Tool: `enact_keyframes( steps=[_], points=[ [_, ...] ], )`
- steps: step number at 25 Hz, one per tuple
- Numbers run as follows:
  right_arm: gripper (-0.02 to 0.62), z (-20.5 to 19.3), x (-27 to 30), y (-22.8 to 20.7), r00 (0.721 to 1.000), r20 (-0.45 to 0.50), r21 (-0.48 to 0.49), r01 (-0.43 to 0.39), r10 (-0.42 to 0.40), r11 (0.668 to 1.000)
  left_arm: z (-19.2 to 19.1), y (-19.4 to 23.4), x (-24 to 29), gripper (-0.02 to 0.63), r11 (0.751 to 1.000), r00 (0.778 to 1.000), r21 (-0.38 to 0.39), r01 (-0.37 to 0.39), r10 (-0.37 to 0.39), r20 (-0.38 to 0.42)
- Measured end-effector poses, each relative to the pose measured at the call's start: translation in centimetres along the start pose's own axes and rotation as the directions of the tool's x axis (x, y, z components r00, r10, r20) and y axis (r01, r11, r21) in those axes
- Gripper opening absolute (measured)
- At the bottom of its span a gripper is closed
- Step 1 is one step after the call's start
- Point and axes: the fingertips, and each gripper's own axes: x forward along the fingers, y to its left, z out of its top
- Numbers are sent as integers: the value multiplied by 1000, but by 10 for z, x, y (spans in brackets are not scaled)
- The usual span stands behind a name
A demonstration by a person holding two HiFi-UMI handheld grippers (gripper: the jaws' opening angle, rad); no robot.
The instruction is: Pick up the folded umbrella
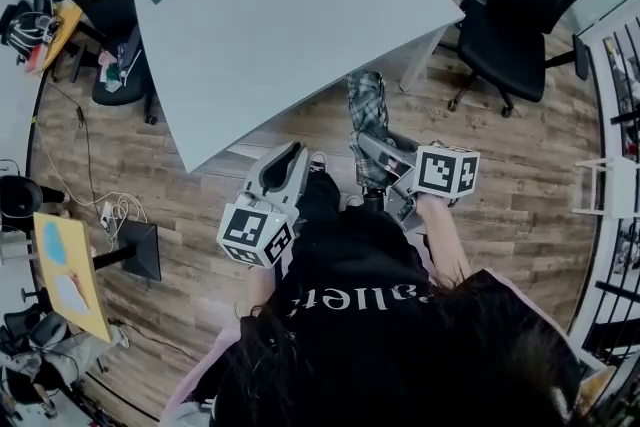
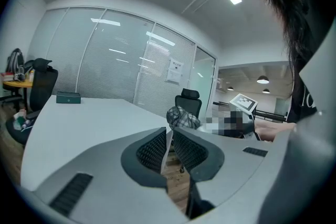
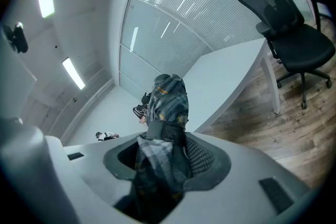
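Right gripper [image 1: 378, 151] clamped on folded umbrella [image 1: 367, 107], left gripper [image 1: 292, 155] empty.
Head view: plaid umbrella sticks out of right jaws toward 12 o'clock, in the air over wood floor [image 1: 505, 215] by table [image 1: 290, 25] edge; left jaws pinched together on nothing, at its 9 o'clock.

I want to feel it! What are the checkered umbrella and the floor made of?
The folded umbrella looks like thin matte cloth: checked print, soft creases. The floor looks like wood planks, maybe laminate: grain and plank seams show.
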Motion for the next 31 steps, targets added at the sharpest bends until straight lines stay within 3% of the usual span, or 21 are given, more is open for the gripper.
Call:
enact_keyframes(
  steps=[12,31],
  points=[
    [212,-19,2,12,999,-34,1,-42,42,999,-11,-2,-24,57,999,999,-6,-47,47,1],
    [212,-21,2,17,998,-40,6,-56,57,998,-11,-5,-27,57,999,999,2,-50,50,12]
  ],
)
